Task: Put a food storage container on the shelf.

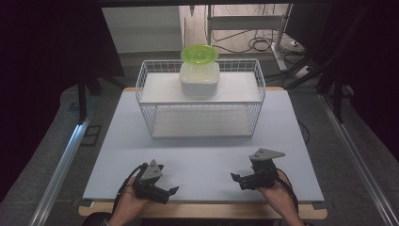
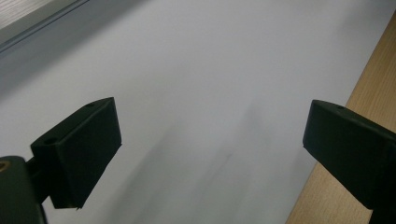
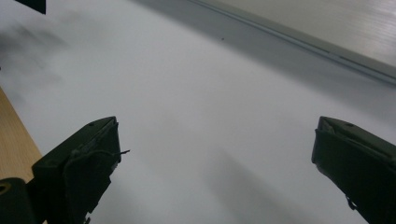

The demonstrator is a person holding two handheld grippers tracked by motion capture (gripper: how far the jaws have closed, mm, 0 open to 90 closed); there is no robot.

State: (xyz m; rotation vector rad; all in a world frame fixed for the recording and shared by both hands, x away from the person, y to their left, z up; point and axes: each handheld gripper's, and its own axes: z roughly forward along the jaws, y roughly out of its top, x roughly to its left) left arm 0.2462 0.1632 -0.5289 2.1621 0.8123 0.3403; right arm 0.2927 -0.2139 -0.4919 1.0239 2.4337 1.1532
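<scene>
Black jaws gape wide on the left gripper point(image 1: 170, 192) and right gripper point(image 1: 236, 179), both empty, low at the near table point(image 1: 197, 160) edge. Beyond, atop the wire basket point(image 1: 155, 120), sits a box point(image 1: 199, 80) with green lid point(image 1: 199, 54) — probably light, stiff, slick plastic; grip its side walls.

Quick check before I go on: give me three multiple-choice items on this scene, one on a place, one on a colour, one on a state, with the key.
1. Where does the white container sit?
A. On the wire basket's upper shelf
B. On the table by the hands
C. On the floor

2. What colour is the lid on top of it?
A. Red
B. Bright green
C. Black

3. How do the left tool and right tool stand?
A. Both shut
B. One holding the lid
C. Both open, empty

Key: 1 A, it rests on the white shelf inside the basket; 2 B, the lid is lime green; 3 C, each gripper view shows jaws wide apart over bare table.
</scene>
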